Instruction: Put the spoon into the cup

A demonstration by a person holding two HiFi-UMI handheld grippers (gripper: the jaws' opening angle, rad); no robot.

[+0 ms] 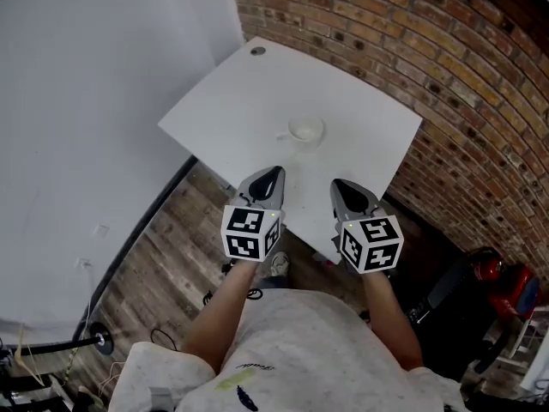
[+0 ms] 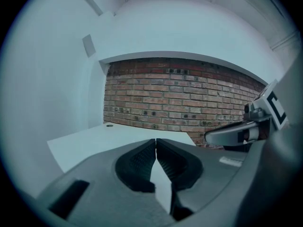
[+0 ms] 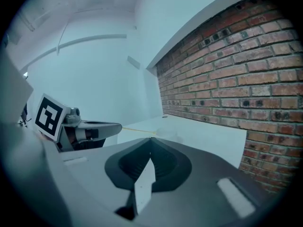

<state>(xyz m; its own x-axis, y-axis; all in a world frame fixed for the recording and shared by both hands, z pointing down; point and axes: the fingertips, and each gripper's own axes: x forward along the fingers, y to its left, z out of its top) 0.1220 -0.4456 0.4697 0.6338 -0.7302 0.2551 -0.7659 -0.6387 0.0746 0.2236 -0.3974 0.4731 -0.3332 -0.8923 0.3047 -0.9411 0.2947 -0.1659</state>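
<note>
Ahead at twelve o'clock, on the desk (image 1: 360,118): cup (image 1: 306,130), clear in head view, only a faint blur in right gripper view.
Left claw (image 2: 155,140): closed, holding nothing.
Right claw (image 3: 151,138): closed, holding nothing.

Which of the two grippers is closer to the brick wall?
The right gripper: the brick wall lies on its side of the table, while the left gripper is toward the white wall.
</note>
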